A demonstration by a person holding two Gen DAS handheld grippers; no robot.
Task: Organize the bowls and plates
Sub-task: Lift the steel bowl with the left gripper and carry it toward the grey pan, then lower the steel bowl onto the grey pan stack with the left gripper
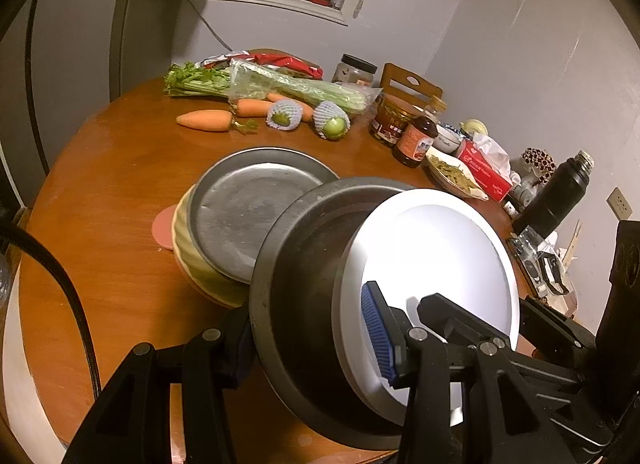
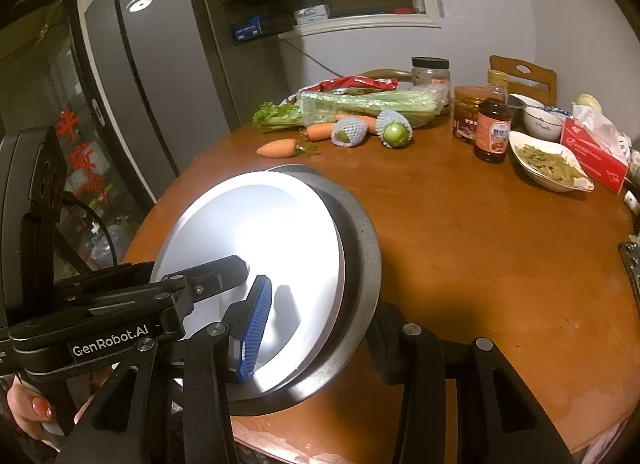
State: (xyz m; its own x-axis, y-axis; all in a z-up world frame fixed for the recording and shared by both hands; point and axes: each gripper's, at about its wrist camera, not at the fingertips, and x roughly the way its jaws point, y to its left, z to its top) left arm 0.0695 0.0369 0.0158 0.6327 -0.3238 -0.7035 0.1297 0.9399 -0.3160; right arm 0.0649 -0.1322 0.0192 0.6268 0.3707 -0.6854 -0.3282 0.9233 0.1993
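A white plate [image 1: 436, 264] nested in a dark metal pan [image 1: 304, 284] hangs tilted above the near edge of the round wooden table [image 1: 120, 184], carried between two grippers. The left gripper [image 1: 312, 348] clamps the pair at its near-left rim, one blue pad on the white face and the other finger behind the pan's underside; the right gripper [image 2: 316, 328] grips the same pair from the other side, a blue pad on the plate and a finger under the pan's rim. Both stand partly closed, pinching the doubled rims.

Just beyond, toward the left of the left wrist view, a second metal pan [image 1: 248, 212] rests on a fluted yellow plate [image 1: 188, 248], which sits on a pink one [image 1: 164, 230]. That stack looks the likely destination.

Doing this well means keeping both grips even, since the white plate lies loose in the pan and could slide out on the low side. Levelling the pair before lowering, centring it over the stack and easing it down rim to rim should avoid a clatter or a lopsided pile.

Farther off lie carrots [image 1: 206, 120], celery [image 1: 280, 84], netted fruit [image 1: 330, 120], sauce bottles [image 1: 414, 140], a dish of greens [image 1: 452, 172], a tissue box [image 1: 486, 172] and a black flask [image 1: 556, 192], all well apart from the stack.
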